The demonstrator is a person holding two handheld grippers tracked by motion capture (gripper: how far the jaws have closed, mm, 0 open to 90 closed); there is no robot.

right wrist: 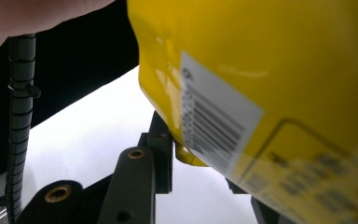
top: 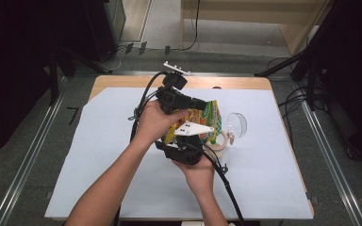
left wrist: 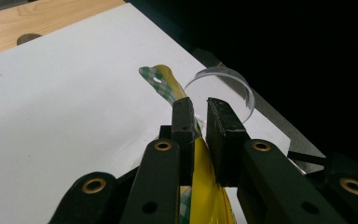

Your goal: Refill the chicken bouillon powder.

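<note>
Yellow-and-green foil snack bag (top: pixel 202 117) held upright between both hands: left gripper (left wrist: pixel 199 122) clamps its top seam, right gripper (right wrist: pixel 186 156) its lower corner, above the white tabletop (top: pixel 264 174).

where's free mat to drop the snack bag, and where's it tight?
Free: the white mat left of the left gripper, and its near-right corner below the clear lid. Tight: mid-mat, where both grippers hold the snack bag over the jar.

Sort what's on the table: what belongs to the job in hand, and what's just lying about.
In the job:
- yellow snack bag, gripped at its edge
- left claw, shut on the bag
- right claw, at the bag's lower end

Lying about:
- clear round lid
- white sheet on the wooden table
</note>
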